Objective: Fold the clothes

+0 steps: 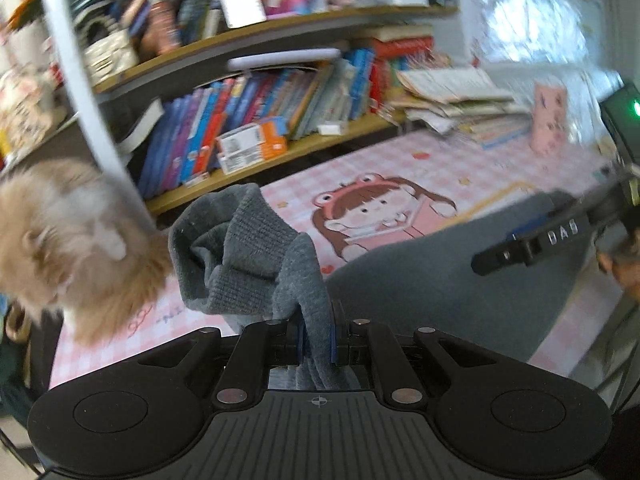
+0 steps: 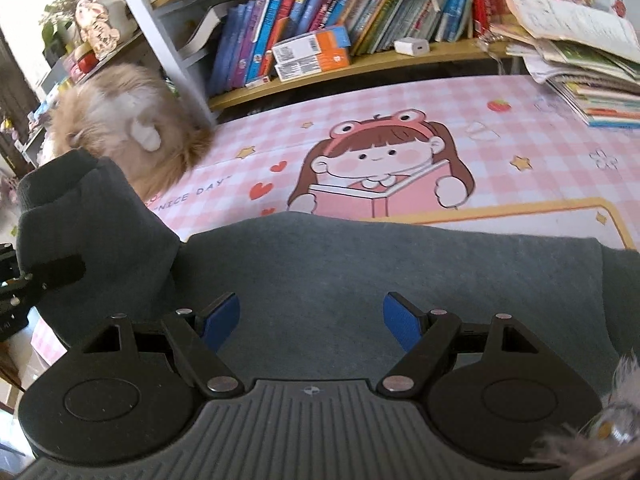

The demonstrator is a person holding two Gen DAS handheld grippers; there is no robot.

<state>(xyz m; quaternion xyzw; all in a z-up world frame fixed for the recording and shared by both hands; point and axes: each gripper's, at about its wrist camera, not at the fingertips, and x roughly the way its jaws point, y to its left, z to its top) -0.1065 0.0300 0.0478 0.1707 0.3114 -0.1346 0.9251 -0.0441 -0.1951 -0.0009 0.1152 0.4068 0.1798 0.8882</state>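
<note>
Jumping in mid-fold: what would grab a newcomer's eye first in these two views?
The left gripper, jaws shut on a bunched sleeve of the grey sweater, which lies spread over the pink checked mat. The mat's cartoon girl in a frog hat shows just beyond the sweater. A fluffy tan plush toy sits at the mat's left edge under the bookshelf, while the right gripper hovers open over the sweater.

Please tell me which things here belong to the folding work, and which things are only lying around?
Part of the job:
- grey knitted garment
- its cuff end, clamped in the left tool
- right tool, open above the garment

Just lying about:
- pink cartoon mat
- fluffy plush toy
- books on the shelf
- stack of papers
- white charger
</note>
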